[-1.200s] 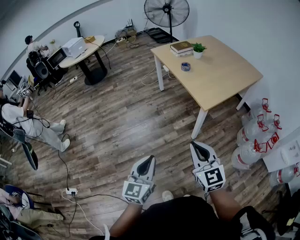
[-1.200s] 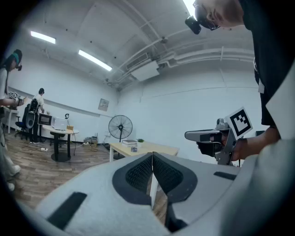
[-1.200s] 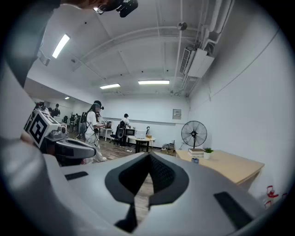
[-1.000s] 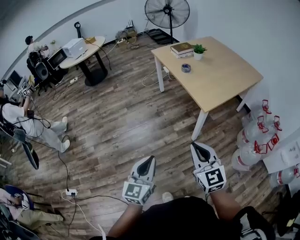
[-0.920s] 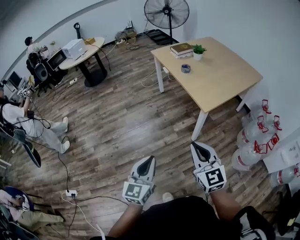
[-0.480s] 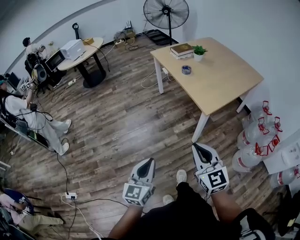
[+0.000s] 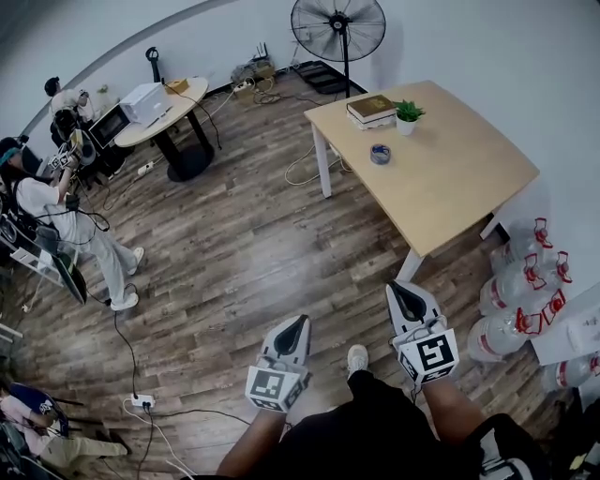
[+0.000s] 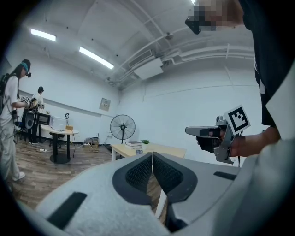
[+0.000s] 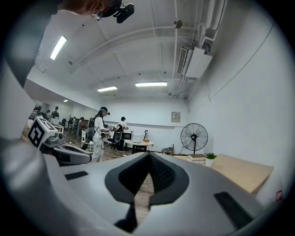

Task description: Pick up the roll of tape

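Worktop (image 7: pixel 450 178) is carrying roll of tape (image 7: pixel 380 154) near potted plant (image 7: pixel 407 116); left gripper (image 7: pixel 297 322) and right gripper (image 7: pixel 402 290), fingers together and empty, are risking shoving it if not opened.

Both forearms reach forward side by side. The left claw (image 7: pixel 292 327) and the right claw (image 7: pixel 403 295) point level, jaws pressed together, nothing between them.

Standing fan (image 7: pixel 337 28), book (image 7: pixel 372 108), potted plant (image 7: pixel 407 114), water jugs (image 7: pixel 518 281)
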{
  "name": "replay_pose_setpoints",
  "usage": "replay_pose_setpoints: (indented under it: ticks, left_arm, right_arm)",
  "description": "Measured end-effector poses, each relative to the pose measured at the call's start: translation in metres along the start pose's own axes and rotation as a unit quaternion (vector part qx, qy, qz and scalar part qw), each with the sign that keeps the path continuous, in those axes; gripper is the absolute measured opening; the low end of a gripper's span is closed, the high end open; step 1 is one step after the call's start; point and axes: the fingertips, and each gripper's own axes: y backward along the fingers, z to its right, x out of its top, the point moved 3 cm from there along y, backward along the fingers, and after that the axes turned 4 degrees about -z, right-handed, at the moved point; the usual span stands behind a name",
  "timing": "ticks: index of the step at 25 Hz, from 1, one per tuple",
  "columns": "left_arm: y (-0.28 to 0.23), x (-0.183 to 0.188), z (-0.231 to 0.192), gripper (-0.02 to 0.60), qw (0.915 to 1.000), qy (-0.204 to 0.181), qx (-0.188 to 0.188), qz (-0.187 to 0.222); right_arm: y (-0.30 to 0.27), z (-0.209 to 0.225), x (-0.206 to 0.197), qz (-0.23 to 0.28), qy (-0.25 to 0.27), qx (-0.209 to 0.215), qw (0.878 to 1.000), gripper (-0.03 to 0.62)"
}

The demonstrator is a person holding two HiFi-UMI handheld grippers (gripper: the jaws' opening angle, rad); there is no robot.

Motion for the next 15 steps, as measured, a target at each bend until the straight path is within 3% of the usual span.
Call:
replay_pose_setpoints:
  ticks: [15]
  left_arm:
    - [-0.140,0.044,-0.046,0.006,0.9999,-0.004,0.014,-0.004]
  right_arm:
    - [-0.115,0.109,0.015,0.018,-0.008,0.016,1.000,-0.006]
